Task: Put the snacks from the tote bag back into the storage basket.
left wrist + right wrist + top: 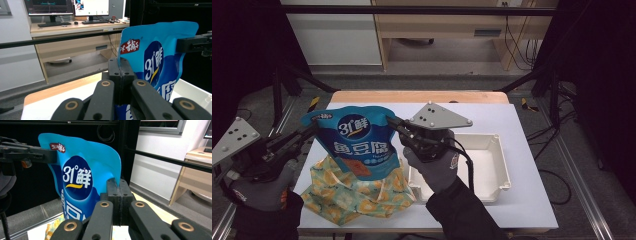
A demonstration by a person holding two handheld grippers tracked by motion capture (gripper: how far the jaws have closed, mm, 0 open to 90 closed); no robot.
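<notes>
Blue snack pouch (357,142) held upright in the air over the tabletop's left half, above the patterned cloth bag (357,192). Left gripper (309,131) clamped on its left top edge, right gripper (393,122) clamped on its right top edge. White tray (492,167) toward the right edge

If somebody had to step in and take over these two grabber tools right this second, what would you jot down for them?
Left gripper: shut on the left edge of the blue snack pouch.
Right gripper: shut on the pouch's right edge.
The pouch hangs upright between the two, lifted above the table, its lower end over the yellow patterned cloth bag that lies on the white surface.
The white tray sits to the right, with nothing seen in it.
Done: pouch picked up with both grippers.
Left: probably lowering it into the cloth bag; keep both grips closed until then.
</notes>
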